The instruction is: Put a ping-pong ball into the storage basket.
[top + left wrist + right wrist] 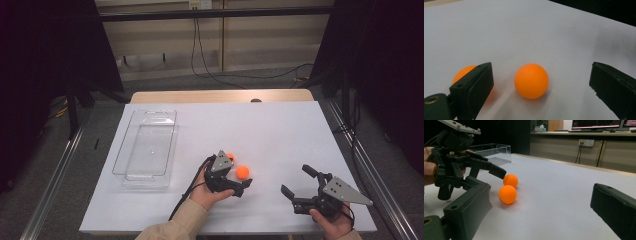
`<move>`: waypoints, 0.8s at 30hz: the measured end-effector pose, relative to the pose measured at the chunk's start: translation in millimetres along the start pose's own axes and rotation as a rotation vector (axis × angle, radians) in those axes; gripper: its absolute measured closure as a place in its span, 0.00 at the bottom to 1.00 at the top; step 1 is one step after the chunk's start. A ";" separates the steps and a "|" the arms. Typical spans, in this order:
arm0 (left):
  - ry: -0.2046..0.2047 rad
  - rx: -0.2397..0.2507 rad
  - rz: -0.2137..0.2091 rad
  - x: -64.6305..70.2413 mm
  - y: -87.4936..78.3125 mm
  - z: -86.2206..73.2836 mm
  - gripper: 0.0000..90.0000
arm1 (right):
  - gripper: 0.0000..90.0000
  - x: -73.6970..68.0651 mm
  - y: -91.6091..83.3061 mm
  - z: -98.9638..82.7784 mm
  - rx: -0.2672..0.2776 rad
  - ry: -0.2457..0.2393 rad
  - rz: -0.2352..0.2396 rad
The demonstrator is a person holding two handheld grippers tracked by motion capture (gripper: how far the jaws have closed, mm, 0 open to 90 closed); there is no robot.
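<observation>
Right gripper (300, 181) lower right of high view, jaws wide, holding nothing; left gripper (239, 181) lower centre, jaws wide around nearer orange ball (242, 172)

Left gripper view: black jaws rise from bottom corners, spread wide, nearer ball (531, 80) sits on white table sheet (529, 32) between them, centre frame, touching neither jaw; second orange ball (462, 73) lower left, partly hidden behind left-hand jaw. High view: second ball (230, 157) just up-left of the first, half covered by gripper's grey plate; balls close, contact unclear. Clear plastic tray (145, 145) left of centre, well apart from balls. Right gripper view: own jaws wide at bottom corners, both balls left of centre, left gripper upper left, tray behind it
</observation>
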State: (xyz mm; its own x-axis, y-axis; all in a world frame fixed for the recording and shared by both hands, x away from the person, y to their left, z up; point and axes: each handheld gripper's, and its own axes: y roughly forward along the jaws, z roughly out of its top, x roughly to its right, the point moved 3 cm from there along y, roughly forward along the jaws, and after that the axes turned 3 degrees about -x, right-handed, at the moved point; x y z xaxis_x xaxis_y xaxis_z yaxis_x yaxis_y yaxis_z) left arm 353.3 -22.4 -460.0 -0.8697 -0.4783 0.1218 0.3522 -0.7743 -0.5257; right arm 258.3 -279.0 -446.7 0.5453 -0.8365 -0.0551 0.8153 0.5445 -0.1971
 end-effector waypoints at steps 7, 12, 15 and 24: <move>-0.007 -0.009 0.008 -1.5 2.5 -0.5 0.07 | 0.02 -0.3 0.1 0.3 0.002 -0.001 -0.001; 0.008 -0.024 0.015 -2.2 4.2 -0.2 0.10 | 0.02 -0.3 0.4 -0.1 -0.003 -0.002 0.002; 0.008 -0.031 0.020 -2.7 5.2 -0.4 0.12 | 0.02 -0.2 0.3 0.0 -0.002 -0.005 0.001; 0.018 -0.053 0.029 -2.4 7.8 -0.3 0.23 | 0.02 0.0 0.0 0.1 0.000 -0.003 0.001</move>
State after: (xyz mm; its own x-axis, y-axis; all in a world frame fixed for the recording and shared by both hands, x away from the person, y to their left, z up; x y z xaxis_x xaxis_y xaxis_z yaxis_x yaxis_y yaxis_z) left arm 358.1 -27.2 -464.6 -0.8657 -0.4923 0.0911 0.3589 -0.7371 -0.5726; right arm 258.4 -278.9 -446.6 0.5462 -0.8360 -0.0525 0.8149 0.5449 -0.1975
